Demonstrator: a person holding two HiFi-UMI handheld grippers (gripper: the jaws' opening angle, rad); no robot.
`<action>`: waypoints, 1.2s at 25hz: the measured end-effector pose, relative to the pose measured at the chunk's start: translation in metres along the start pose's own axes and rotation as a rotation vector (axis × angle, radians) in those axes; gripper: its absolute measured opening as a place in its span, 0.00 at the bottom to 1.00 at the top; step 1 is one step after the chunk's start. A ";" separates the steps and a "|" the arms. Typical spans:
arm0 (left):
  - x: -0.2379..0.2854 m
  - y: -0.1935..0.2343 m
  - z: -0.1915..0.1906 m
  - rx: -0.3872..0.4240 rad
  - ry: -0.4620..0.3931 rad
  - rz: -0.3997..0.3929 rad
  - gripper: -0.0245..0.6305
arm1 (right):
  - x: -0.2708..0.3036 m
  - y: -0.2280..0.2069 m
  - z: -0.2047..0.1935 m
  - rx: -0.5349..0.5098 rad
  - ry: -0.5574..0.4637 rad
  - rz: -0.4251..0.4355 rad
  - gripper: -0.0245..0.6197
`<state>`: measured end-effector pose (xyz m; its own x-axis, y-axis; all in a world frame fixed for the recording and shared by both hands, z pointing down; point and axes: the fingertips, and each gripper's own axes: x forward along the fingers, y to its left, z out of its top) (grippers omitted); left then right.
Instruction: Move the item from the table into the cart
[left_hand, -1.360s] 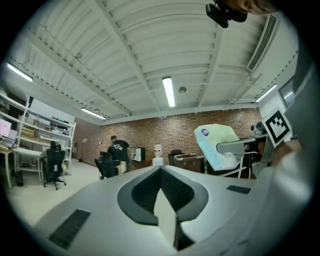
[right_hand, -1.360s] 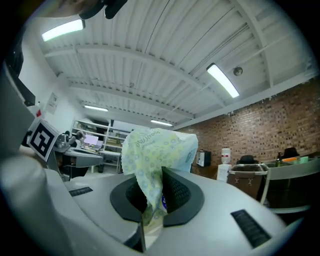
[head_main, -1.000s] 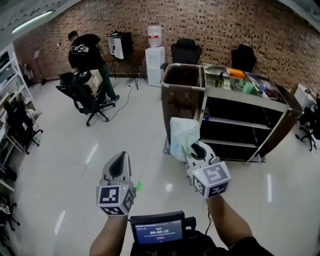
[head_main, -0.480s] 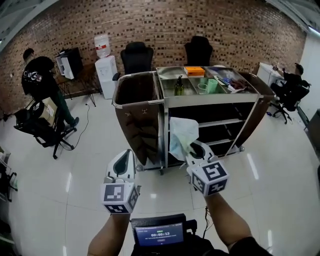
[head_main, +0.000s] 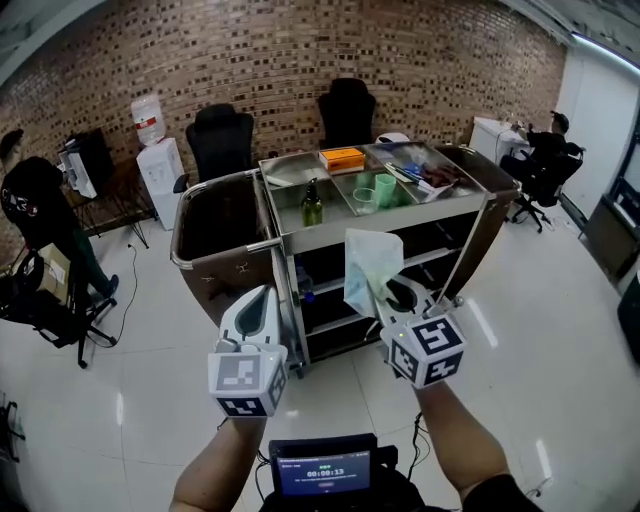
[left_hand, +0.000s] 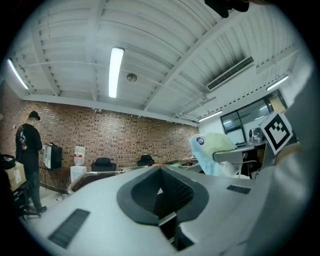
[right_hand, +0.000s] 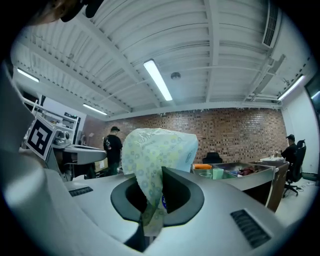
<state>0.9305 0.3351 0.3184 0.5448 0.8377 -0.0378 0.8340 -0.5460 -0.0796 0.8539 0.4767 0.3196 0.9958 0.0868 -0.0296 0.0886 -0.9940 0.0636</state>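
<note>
Overhead, whole cart (head_main: 205, 280), close-up, jaws pinching packet (right_hand: 157, 150)

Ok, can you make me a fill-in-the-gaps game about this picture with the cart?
The right gripper pinches the pale packet; the left gripper holds ___.
The box on top of the cart is coloured ___.
The wall behind the cart is made of ___.
Missing words: nothing, orange, brick.
</note>
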 end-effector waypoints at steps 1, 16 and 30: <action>0.025 -0.009 0.002 0.000 -0.009 -0.014 0.05 | 0.008 -0.022 -0.001 -0.003 -0.002 -0.006 0.04; 0.372 -0.035 0.030 0.009 -0.053 -0.068 0.05 | 0.190 -0.316 0.010 -0.021 -0.017 -0.023 0.04; 0.619 -0.038 0.074 -0.008 -0.038 -0.072 0.05 | 0.351 -0.518 0.067 -0.029 -0.006 -0.017 0.04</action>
<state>1.2296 0.8746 0.2246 0.4799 0.8745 -0.0705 0.8716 -0.4844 -0.0760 1.1557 1.0174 0.2099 0.9940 0.1032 -0.0373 0.1062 -0.9901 0.0920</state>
